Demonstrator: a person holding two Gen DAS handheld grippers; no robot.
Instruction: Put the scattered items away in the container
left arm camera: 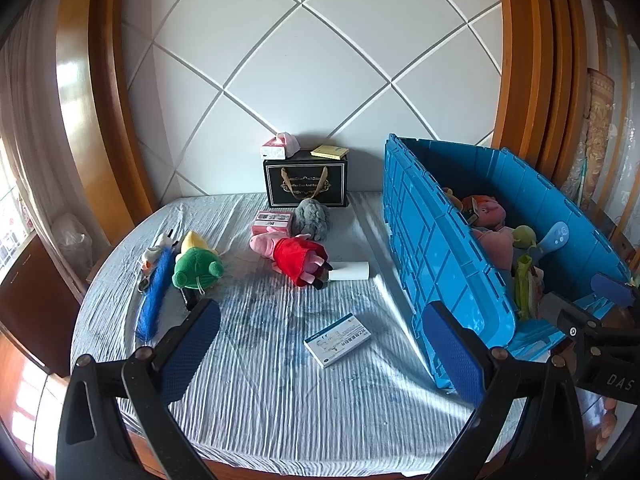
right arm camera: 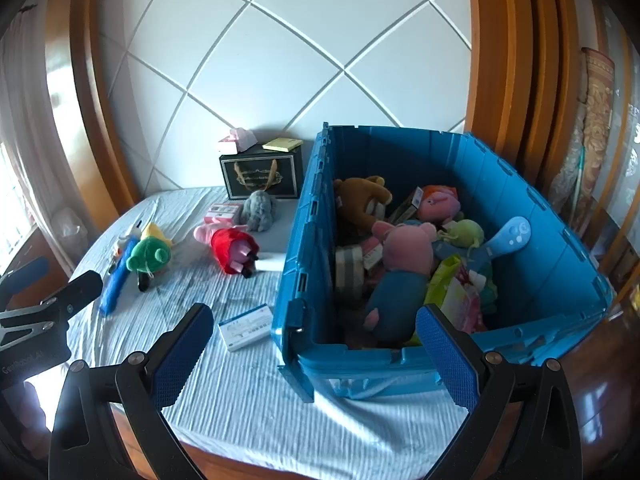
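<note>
A blue crate (left arm camera: 440, 248) (right arm camera: 532, 248) stands open on the right of the table, holding several plush toys. On the cloth lie a pig plush in a red dress (left arm camera: 296, 256) (right arm camera: 232, 248), a green plush (left arm camera: 196, 266) (right arm camera: 148, 256), a blue fuzzy item (left arm camera: 154, 292), a grey plush (left arm camera: 312, 218), a pink box (left arm camera: 272, 220), a white roll (left arm camera: 350, 271) and a flat white-and-blue box (left arm camera: 338, 339) (right arm camera: 246, 326). My left gripper (left arm camera: 320, 344) hangs open above the flat box. My right gripper (right arm camera: 314, 356) is open over the crate's near left corner, holding nothing.
A black gift box (left arm camera: 306, 184) stands against the back wall with a tissue pack (left arm camera: 280, 146) and a yellow notepad (left arm camera: 330, 151) on top. The round table's cloth (left arm camera: 260, 400) ends at a wooden rim close below both grippers.
</note>
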